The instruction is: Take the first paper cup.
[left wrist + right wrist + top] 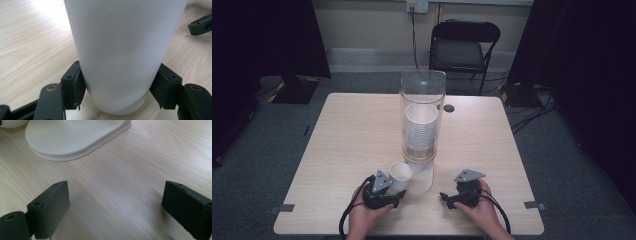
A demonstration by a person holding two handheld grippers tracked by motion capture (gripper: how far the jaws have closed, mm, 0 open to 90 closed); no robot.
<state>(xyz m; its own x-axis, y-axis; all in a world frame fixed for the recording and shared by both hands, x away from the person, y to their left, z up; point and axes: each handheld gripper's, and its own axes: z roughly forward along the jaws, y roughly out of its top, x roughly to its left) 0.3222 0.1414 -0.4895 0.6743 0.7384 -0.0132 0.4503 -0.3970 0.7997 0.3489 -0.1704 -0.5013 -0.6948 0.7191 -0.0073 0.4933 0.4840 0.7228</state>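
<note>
A white paper cup (400,175) stands at the table's near middle, and my left gripper (396,192) is shut on its lower wall. In the left gripper view the cup (120,50) sits between both pads (75,87), pressed on either side, its bottom at the tabletop. Just behind it rises a clear tube dispenser (422,95) with a stack of white cups (420,131) on a white base (426,176). My right gripper (446,198) rests to the right of that base, open, with bare wood between its fingers (53,205). The base's rounded edge (75,142) lies ahead of it.
The wooden table (347,135) has a small black disc (449,108) behind the dispenser. A black folding chair (464,47) stands beyond the far edge. Cables run on the floor at right. One finger of the right gripper (200,25) shows past the cup.
</note>
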